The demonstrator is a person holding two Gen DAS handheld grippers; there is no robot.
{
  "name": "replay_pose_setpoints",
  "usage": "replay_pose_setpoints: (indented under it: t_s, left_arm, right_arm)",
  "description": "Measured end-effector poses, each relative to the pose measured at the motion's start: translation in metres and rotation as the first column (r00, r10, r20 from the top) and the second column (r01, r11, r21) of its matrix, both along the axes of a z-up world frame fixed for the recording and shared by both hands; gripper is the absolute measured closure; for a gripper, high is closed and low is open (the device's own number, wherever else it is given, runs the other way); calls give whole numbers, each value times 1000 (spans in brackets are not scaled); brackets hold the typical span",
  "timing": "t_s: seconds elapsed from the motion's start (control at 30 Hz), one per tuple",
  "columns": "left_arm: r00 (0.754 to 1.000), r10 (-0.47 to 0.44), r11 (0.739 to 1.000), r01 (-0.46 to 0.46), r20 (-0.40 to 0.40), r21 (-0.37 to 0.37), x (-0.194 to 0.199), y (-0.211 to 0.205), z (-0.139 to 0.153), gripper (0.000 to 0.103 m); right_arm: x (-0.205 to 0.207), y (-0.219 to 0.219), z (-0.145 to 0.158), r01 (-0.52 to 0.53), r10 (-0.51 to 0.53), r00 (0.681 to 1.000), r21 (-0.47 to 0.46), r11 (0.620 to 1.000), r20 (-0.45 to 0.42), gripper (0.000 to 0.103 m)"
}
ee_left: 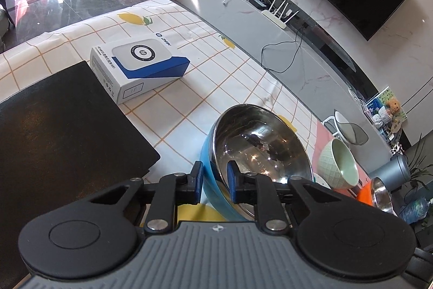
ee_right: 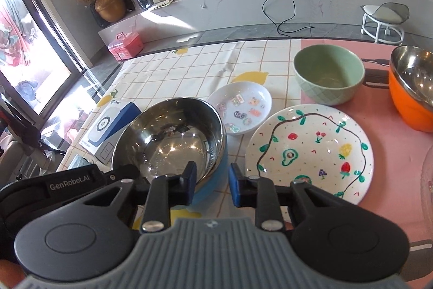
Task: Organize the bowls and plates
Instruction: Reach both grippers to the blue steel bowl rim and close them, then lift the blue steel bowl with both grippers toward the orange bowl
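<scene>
A blue bowl (ee_left: 259, 142) with a shiny steel inside stands on the checked tablecloth, and both grippers hold its near rim. In the left wrist view my left gripper (ee_left: 215, 178) is shut on the bowl's wall, one pad outside and one inside. In the right wrist view my right gripper (ee_right: 212, 178) is shut on the other side of the blue bowl (ee_right: 167, 142), while the left gripper's black body (ee_right: 67, 183) shows at the bowl's left. To the right lie a fruit-painted plate (ee_right: 311, 151), a small white dish (ee_right: 240, 107), a green bowl (ee_right: 327, 72) and an orange steel-lined bowl (ee_right: 411, 104).
A white and blue box (ee_left: 140, 67) lies left of the bowl, beside a flat black slab (ee_left: 62, 126). A pink mat (ee_right: 392, 153) covers the table's right part, with a clear plate's edge (ee_right: 427, 180) at far right. Beyond the table's far edge are the floor and a low marble shelf.
</scene>
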State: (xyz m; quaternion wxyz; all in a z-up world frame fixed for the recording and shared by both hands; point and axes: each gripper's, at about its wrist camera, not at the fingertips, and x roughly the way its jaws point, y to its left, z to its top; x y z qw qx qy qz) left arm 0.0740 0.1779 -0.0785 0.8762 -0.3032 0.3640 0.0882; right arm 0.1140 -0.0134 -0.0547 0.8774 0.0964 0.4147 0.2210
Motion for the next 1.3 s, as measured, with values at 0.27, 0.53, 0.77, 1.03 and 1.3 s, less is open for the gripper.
replay_pose_setpoints:
  t_s: [0.27, 0.53, 0.77, 1.03, 1.3]
  left_arm:
    - [1000, 8, 1000, -7, -6, 14, -11, -4, 14, 83]
    - [999, -28, 999, 28, -19, 29, -39, -24, 41, 83]
    - [995, -92, 996, 93, -43, 15, -66, -55, 50, 83]
    - [985, -155, 988, 156, -74, 7, -92, -90, 45, 83]
    - [964, -256, 966, 254, -67, -41, -100, -115, 29, 93]
  right_arm:
    - [-10, -6, 9, 9, -8, 1000, 29, 1000, -21, 93]
    - [-46, -33, 27, 22, -21, 1000, 58, 998, -8, 94]
    - [-83, -73, 40, 52, -51, 999, 65, 997, -18, 97]
    - [-120, -118, 46, 83, -81, 996, 66, 994, -22, 100]
    - [-129, -134, 15, 76, -59, 990, 129, 989, -128, 103]
